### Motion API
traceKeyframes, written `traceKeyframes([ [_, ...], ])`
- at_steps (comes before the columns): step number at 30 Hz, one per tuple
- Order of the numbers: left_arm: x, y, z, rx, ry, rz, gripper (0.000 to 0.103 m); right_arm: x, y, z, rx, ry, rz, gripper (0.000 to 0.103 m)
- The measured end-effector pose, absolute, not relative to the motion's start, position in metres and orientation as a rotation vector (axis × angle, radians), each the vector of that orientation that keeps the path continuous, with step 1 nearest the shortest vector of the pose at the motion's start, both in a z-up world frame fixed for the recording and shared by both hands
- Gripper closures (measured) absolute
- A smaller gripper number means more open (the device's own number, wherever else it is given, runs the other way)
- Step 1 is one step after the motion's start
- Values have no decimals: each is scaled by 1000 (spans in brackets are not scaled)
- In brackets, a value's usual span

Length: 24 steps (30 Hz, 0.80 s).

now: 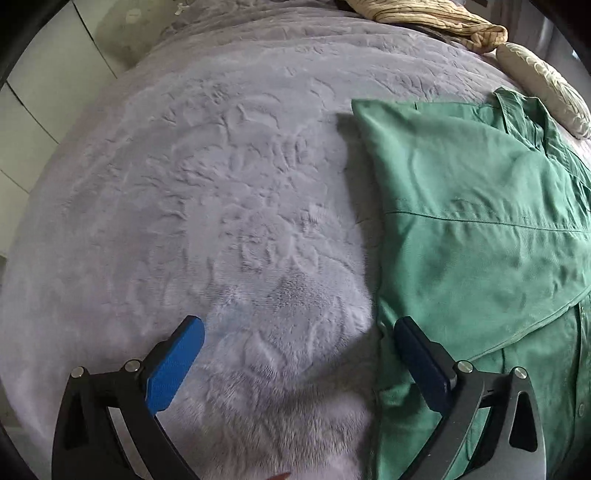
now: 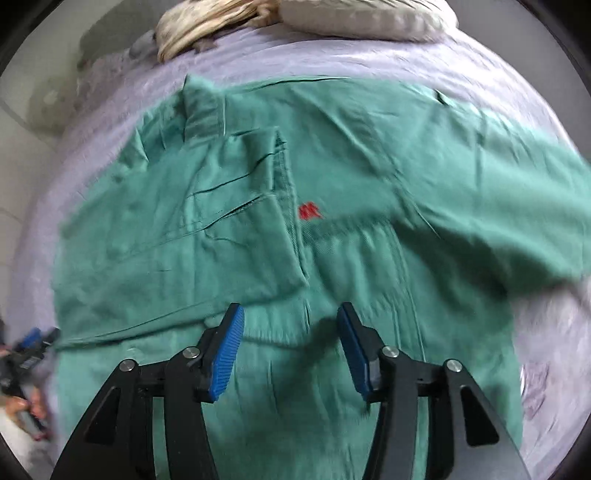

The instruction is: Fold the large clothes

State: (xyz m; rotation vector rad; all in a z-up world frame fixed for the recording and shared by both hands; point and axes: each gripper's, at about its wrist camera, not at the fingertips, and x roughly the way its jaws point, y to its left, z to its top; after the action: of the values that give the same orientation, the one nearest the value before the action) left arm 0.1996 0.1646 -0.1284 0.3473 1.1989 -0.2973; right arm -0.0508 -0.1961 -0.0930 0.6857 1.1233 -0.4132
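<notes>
1. The left hand-held gripper (image 1: 295, 343), black-framed with blue ribbed pads, sits nearest the left wrist camera; its two fingers stand wide apart and hold nothing.
2. Its left pad (image 1: 173, 365) hangs over bare blanket, while its right pad (image 1: 421, 362) is at the near left edge of the garment.
3. The right hand-held gripper (image 2: 290, 343), of the same build, is spread open above the lower middle of the garment, with nothing between its fingers.
4. The large green cotton work shirt (image 2: 332, 258) lies spread on the bed, collar towards the far end, with a small red embroidered logo (image 2: 309, 212) near the front placket.
5. In the left wrist view one side of the shirt (image 1: 480, 221) is folded over the body, its edge forming a straight line down the left.
6. The shirt rests on a pale lilac plush blanket (image 1: 203, 203) that covers the bed.
7. At the far end of the bed lie a crumpled cream and tan patterned quilt (image 1: 436, 18) and a beige pillow (image 1: 546, 88).
8. The right wrist picture is blurred, so finer detail of the shirt's creases cannot be told.
</notes>
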Motion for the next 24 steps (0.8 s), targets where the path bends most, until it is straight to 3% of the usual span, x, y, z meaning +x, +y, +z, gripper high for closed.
traceKeyframes([
  [1,198,163,-122,348,1190,-284,0,-56,-199,-92,732,1104,-405,32],
  [6,182,147,-103,321,1203,-272,0,-92,-216,-88,934,1034,-361,32],
  [9,163,124,-96,351,1195,-276,0,-113,-228,-89,1009,1012,-365,21],
  [24,72,-43,-103,375,1319,-538,0,-215,-351,-89,1250,754,-538,19],
])
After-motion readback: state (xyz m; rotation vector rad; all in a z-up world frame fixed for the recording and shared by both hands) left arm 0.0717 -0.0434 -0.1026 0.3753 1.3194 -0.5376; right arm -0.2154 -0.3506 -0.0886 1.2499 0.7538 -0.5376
